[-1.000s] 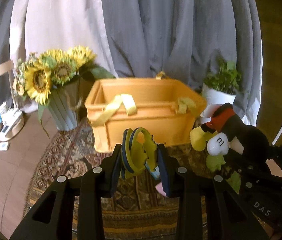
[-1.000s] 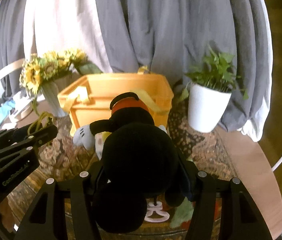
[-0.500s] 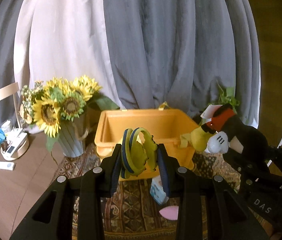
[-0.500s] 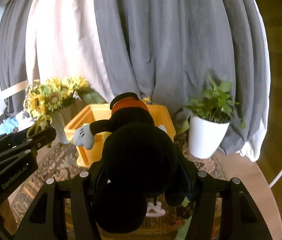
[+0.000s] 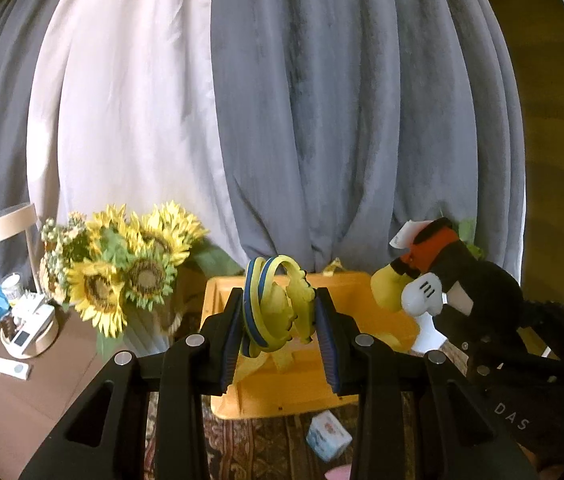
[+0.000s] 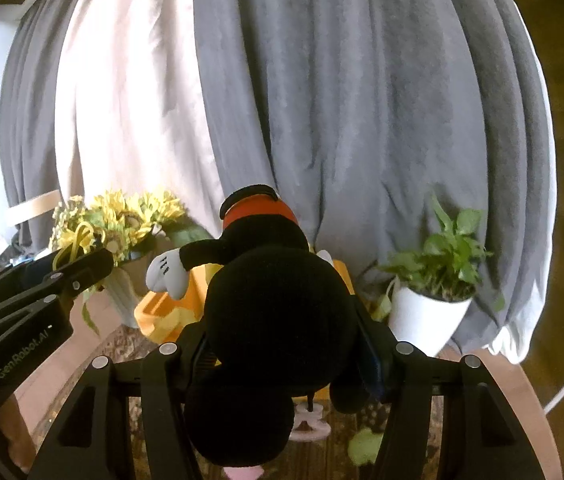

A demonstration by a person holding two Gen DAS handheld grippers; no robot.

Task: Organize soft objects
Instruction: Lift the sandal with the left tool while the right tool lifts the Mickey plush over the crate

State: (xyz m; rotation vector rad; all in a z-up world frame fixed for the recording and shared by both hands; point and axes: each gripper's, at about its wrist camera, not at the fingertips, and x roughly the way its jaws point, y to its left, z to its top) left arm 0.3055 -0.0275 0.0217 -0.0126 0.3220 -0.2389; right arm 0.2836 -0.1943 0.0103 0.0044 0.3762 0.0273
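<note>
My left gripper [image 5: 279, 334] is shut on a yellow and blue soft toy [image 5: 271, 312], held in the air in front of an open orange bin [image 5: 294, 392] with yellow straps. My right gripper [image 6: 286, 354] is shut on a black plush mouse [image 6: 277, 312] with red shorts and white gloves, which hides most of the bin [image 6: 161, 312] behind it. The plush [image 5: 454, 280] and right gripper also show at the right of the left wrist view. The left gripper [image 6: 77, 270] shows at the left of the right wrist view.
A vase of sunflowers [image 5: 121, 276] stands left of the bin. A white potted plant [image 6: 434, 300] stands to its right. A small blue-white pack [image 5: 328, 436] lies on the patterned rug [image 5: 265, 448]. Pink and green items [image 6: 310, 424] lie on the rug. Grey curtains hang behind.
Both grippers have risen with their toys, so the bin and flowers now sit lower in both views. Both grips are unchanged.
</note>
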